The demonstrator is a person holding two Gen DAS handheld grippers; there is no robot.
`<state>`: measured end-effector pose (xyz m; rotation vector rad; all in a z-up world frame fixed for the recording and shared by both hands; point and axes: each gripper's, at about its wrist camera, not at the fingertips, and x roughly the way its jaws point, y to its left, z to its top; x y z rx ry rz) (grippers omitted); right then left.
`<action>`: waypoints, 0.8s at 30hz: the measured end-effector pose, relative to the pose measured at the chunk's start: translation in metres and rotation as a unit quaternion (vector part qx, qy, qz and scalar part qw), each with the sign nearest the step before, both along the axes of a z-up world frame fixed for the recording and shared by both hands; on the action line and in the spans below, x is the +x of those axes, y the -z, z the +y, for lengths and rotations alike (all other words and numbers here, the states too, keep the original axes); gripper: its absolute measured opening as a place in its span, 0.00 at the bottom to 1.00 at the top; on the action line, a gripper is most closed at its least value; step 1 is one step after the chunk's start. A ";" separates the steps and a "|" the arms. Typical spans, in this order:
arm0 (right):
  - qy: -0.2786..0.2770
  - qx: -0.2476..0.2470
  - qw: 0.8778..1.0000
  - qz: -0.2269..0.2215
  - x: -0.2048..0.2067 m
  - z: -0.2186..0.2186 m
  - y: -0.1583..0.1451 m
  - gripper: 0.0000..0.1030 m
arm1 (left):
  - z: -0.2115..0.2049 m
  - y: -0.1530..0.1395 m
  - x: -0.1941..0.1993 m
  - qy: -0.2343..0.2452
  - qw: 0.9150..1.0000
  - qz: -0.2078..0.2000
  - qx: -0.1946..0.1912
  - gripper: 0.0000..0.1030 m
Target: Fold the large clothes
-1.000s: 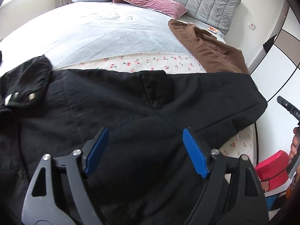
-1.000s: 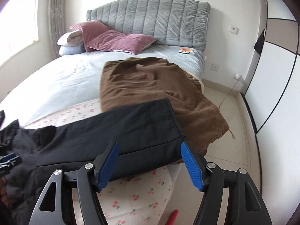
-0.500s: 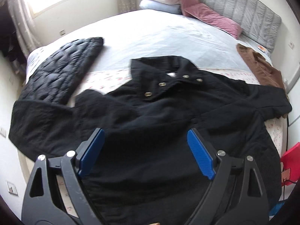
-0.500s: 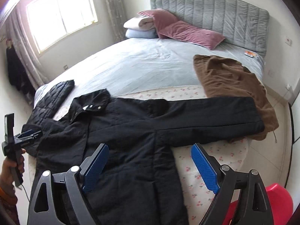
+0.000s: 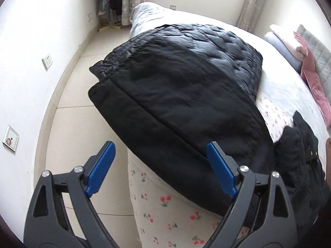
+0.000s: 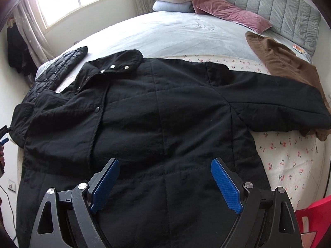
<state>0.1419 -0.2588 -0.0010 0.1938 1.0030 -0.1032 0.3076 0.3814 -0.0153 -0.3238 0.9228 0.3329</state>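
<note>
A large black coat (image 6: 157,113) lies spread flat on the bed, collar toward the far left, one sleeve (image 6: 279,101) stretched out to the right. In the left wrist view its other sleeve (image 5: 171,111) hangs over the bed's left corner, lying across a black quilted jacket (image 5: 206,47). My left gripper (image 5: 161,165) is open and empty, just in front of that sleeve's cuff edge. My right gripper (image 6: 165,184) is open and empty, above the coat's lower body. The left gripper's tip also shows at the right wrist view's left edge (image 6: 4,136).
A brown garment (image 6: 287,66) lies at the bed's right side, partly under the sleeve. Pink pillows (image 6: 225,12) and folded bedding (image 6: 173,0) sit by the grey headboard. A cherry-print sheet (image 6: 289,157) covers the bed's foot. A red stool (image 6: 314,212) stands at the lower right. Tiled floor (image 5: 82,111) lies left of the bed.
My left gripper has swung left from over the coat's body to the left sleeve at the bed corner. My right gripper has moved from the right sleeve to over the coat's body.
</note>
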 end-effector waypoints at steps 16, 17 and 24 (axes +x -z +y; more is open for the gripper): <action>0.035 0.006 0.999 0.038 0.012 -0.020 0.040 0.88 | -0.011 -0.055 -0.107 -0.104 0.978 -0.178 0.012 0.06; 0.035 0.006 0.999 0.041 0.013 -0.021 0.042 0.88 | -0.009 -0.049 -0.116 -0.121 0.980 -0.158 0.018 0.06; 0.025 -0.022 0.998 0.046 0.008 -0.019 0.059 0.88 | -0.009 0.058 -0.136 -0.119 0.991 0.054 -0.010 0.10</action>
